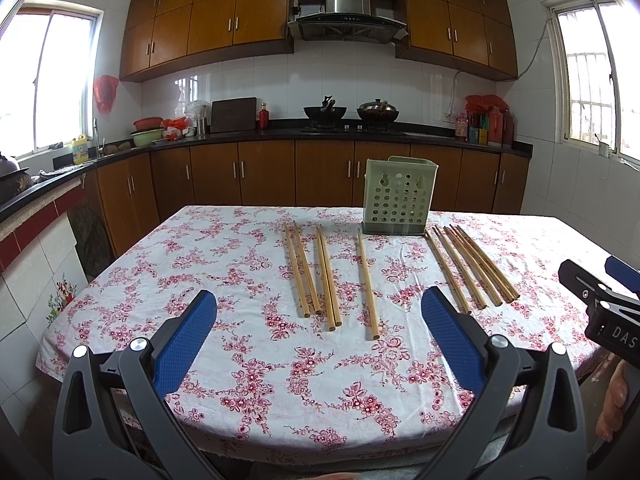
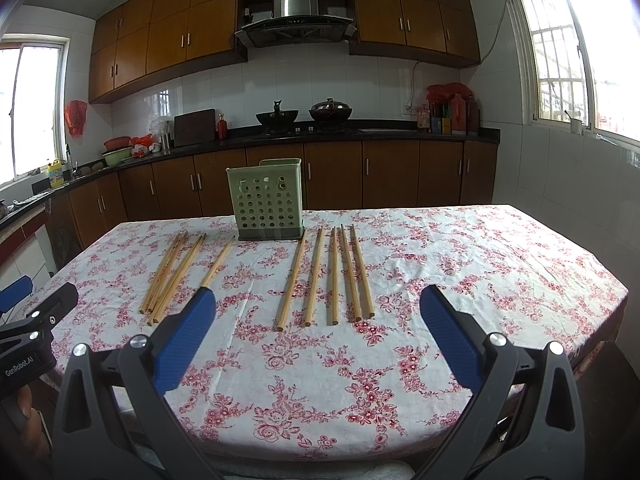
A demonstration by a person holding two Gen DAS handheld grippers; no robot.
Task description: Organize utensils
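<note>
Several wooden chopsticks lie flat on the floral tablecloth, in a left group [image 1: 316, 276] and a right group [image 1: 472, 266], also seen in the right wrist view as a left group [image 2: 176, 274] and a right group [image 2: 332, 276]. A pale green perforated holder [image 1: 398, 196] [image 2: 266, 200] stands upright behind them. My left gripper [image 1: 319, 312] is open and empty, held above the near part of the table. My right gripper [image 2: 318, 308] is open and empty, also short of the chopsticks.
The table [image 1: 248, 380] [image 2: 500, 264] has a near edge below the grippers. The other gripper shows at the right edge of the left wrist view [image 1: 600, 304] and at the left edge of the right wrist view [image 2: 32, 320]. Kitchen counters run behind and left.
</note>
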